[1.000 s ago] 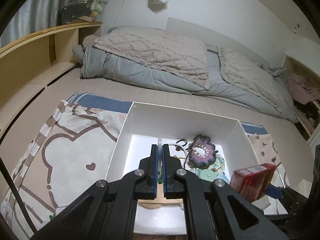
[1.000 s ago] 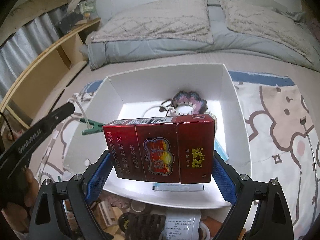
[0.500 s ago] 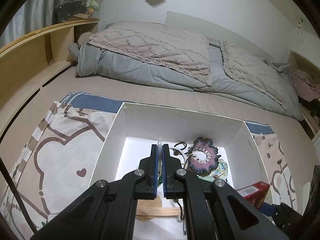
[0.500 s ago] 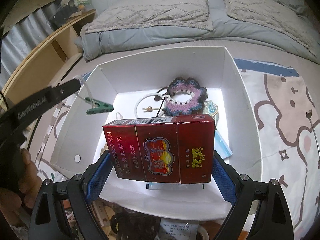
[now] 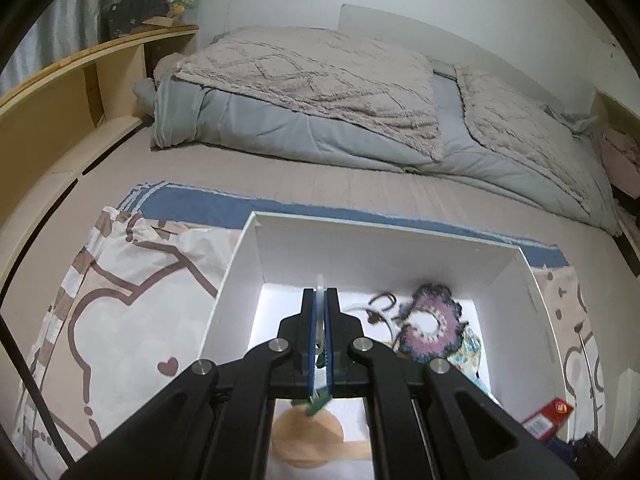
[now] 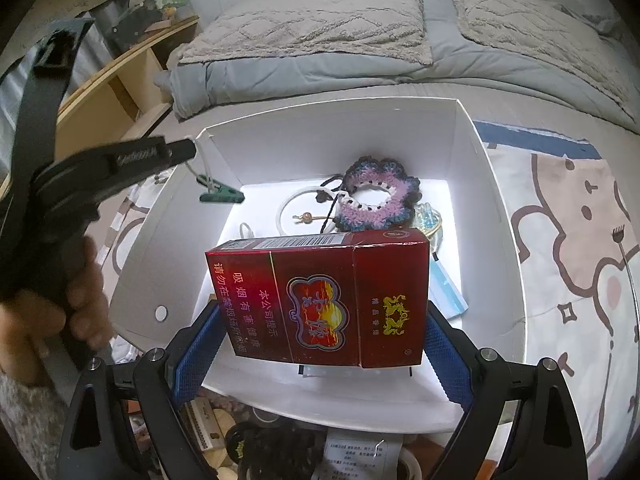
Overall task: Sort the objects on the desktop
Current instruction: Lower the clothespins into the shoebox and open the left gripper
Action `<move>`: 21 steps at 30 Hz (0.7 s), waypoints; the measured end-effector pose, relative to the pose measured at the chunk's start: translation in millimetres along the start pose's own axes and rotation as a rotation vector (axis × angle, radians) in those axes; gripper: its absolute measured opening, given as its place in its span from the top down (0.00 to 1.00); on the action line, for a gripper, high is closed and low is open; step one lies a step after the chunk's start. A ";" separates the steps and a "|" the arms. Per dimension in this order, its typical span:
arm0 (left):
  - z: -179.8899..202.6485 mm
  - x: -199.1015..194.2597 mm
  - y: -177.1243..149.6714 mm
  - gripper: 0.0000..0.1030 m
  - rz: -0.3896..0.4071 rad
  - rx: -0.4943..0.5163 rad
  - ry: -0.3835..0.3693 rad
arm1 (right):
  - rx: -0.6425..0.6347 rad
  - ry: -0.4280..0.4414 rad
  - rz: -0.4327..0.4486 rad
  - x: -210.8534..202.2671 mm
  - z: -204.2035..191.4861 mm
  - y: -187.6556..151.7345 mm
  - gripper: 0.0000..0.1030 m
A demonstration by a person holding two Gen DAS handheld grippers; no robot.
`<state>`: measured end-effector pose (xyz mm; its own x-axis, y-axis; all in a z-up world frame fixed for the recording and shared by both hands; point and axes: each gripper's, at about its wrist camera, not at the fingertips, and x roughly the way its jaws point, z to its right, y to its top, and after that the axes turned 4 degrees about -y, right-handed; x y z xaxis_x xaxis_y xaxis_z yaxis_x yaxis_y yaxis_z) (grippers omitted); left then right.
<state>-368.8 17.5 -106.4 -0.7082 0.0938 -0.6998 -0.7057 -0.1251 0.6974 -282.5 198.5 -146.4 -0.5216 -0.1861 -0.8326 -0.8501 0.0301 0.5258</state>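
Observation:
My left gripper [image 5: 320, 292] is shut on a thin white cord [image 5: 320, 282], and a green clip [image 6: 222, 196] dangles from that cord just inside the left wall of the white box [image 6: 320, 140]. In the right wrist view the left gripper [image 6: 188, 148] reaches in from the left. My right gripper [image 6: 320, 328] is shut on a red cigarette pack [image 6: 320, 296], held flat above the box's near half. A crocheted purple scrunchie [image 6: 376, 196] and a white ring [image 6: 296, 208] lie on the box floor.
A blue-white packet [image 6: 448, 284] lies at the box's right. The box sits on a cartoon-print cloth [image 5: 120, 320]. A bed with a grey duvet [image 5: 320, 128] lies beyond, a wooden shelf [image 5: 60, 92] at left. Small clutter [image 6: 248, 440] crowds the near side; a person's hand [image 6: 48, 320] holds the left tool.
The left gripper has carried the cord and green clip from outside the box's left wall to over its inside. The right gripper and red pack have hardly moved.

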 end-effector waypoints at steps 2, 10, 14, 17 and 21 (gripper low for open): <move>-3.3 1.1 2.6 0.96 0.018 -0.006 -0.006 | -0.004 0.001 -0.001 0.4 -1.0 0.1 0.09; -11.0 6.1 0.5 0.57 0.012 -0.001 0.020 | 0.007 0.003 -0.003 4.7 1.3 2.8 0.09; -11.8 -2.9 1.6 0.56 0.019 -0.005 0.007 | 0.023 0.013 -0.002 6.2 2.6 4.6 0.09; -10.8 -11.9 1.4 0.56 0.030 0.007 0.005 | 0.026 0.017 -0.002 7.2 1.7 5.4 0.09; -12.2 -25.8 -3.4 0.51 0.043 -0.015 0.000 | 0.036 0.021 -0.008 10.2 2.0 7.5 0.09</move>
<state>-347.9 3.5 -92.5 -0.7378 0.0878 -0.6692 -0.6742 -0.1435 0.7245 -294.4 198.9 -151.3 -0.5138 -0.2066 -0.8327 -0.8563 0.0642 0.5124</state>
